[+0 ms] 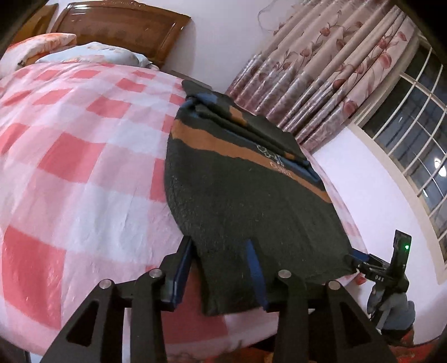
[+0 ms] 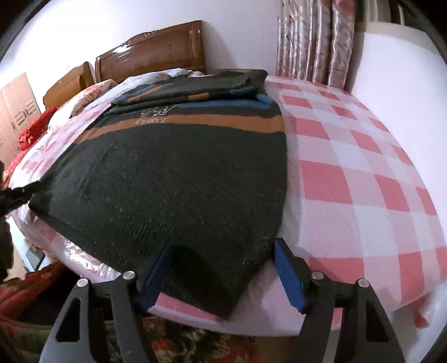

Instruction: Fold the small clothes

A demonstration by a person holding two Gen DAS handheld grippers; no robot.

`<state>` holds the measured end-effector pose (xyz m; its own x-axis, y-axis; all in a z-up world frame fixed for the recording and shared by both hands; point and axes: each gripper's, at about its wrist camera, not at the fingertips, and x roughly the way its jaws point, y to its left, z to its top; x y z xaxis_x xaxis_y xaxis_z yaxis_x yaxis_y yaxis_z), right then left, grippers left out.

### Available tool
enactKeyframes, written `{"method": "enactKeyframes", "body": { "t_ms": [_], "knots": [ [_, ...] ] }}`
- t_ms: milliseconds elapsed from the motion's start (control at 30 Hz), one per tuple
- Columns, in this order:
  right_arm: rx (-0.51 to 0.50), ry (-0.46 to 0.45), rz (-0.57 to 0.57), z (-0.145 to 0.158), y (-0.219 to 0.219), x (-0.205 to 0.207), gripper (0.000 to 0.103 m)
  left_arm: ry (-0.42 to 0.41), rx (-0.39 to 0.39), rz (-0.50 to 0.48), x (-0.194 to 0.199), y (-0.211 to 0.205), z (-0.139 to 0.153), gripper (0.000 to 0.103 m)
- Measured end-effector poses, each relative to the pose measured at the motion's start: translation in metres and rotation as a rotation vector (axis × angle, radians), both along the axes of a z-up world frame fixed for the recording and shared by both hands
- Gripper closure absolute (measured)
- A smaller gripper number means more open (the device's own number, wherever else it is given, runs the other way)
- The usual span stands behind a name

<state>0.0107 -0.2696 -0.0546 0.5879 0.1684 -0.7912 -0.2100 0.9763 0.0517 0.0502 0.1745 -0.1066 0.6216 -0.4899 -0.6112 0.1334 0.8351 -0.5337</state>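
A dark green knit sweater (image 1: pixel 240 190) with orange and blue stripes lies flat on the pink checked bed; it also shows in the right wrist view (image 2: pixel 173 178). Its sleeves are folded over the top part (image 2: pixel 195 86). My left gripper (image 1: pixel 220 268) is open, its blue fingers (image 1: pixel 255 268) straddling the hem's near corner. My right gripper (image 2: pixel 222 268) is open too, its fingers (image 2: pixel 287 276) either side of the other hem corner. The right gripper also appears in the left wrist view (image 1: pixel 371 265) at the hem's far corner.
The bed (image 1: pixel 69 167) has pink and white checks, with pillows (image 1: pixel 92 53) and a wooden headboard (image 1: pixel 120 25) at its far end. Floral curtains (image 1: pixel 329 72) and a barred window (image 1: pixel 413 134) stand beside the bed. A patterned rug (image 2: pixel 178 346) lies below the bed edge.
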Motion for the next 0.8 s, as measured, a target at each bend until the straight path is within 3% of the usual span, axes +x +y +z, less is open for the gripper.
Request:
{"method": "enactKeyframes", "body": {
  "t_ms": [100, 533, 567, 600, 633, 700, 800],
  "knots": [
    [0.006, -0.008, -0.001, 0.0, 0.002, 0.0, 0.0, 0.009, -0.009, 0.0, 0.004, 0.002, -0.001, 0.062],
    [-0.019, -0.069, 0.013, -0.002, 0.01, -0.004, 0.0, 0.03, 0.076, -0.01, 0.0, -0.006, 0.003, 0.059],
    [0.011, -0.076, 0.027, 0.0, 0.009, -0.004, 0.0, 0.037, 0.073, -0.018, 0.003, -0.007, 0.003, 0.066],
    [0.053, -0.07, 0.045, 0.001, 0.008, -0.004, 0.0, 0.059, 0.051, -0.04, 0.007, -0.007, 0.0, 0.09],
    [0.054, -0.075, 0.038, 0.001, 0.008, -0.004, 0.0, 0.076, -0.009, -0.053, 0.008, -0.005, -0.005, 0.091],
    [0.072, -0.084, 0.042, 0.002, 0.006, -0.007, 0.0, 0.07, -0.025, -0.06, 0.003, -0.003, -0.006, 0.091],
    [0.187, -0.074, 0.045, 0.011, -0.013, -0.017, 0.0, 0.022, -0.06, -0.082, -0.022, 0.005, 0.006, 0.091]
  ]
}}
